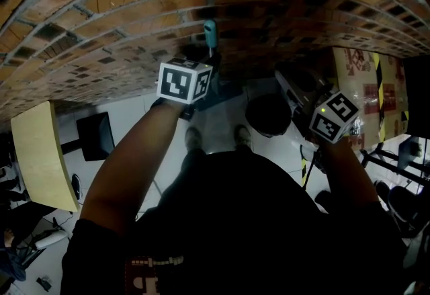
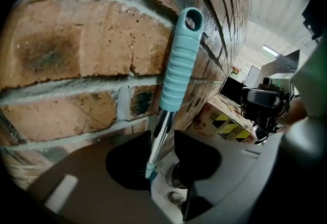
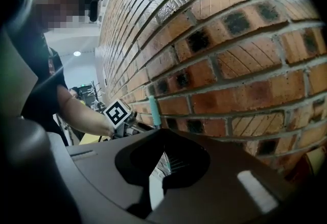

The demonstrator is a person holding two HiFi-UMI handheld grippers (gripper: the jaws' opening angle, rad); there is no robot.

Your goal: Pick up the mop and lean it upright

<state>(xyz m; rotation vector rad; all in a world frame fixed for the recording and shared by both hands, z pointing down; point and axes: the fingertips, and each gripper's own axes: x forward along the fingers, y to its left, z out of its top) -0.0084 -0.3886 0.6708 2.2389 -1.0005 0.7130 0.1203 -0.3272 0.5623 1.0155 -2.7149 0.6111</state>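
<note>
The mop stands upright against the brick wall. Its teal grip rests on the bricks and shows from above as a teal tip. The silver shaft runs down between the jaws of my left gripper. It lies along the left jaw with a gap to the right jaw, so that gripper is open. My right gripper stays off to the right, away from the mop, jaw tips together and nothing in them. From there the teal grip shows beside the left gripper's marker cube.
A cardboard box with yellow-black tape stands by the wall at the right. A round black object sits on the white floor near my shoes. A pale yellow board and a black panel are at the left.
</note>
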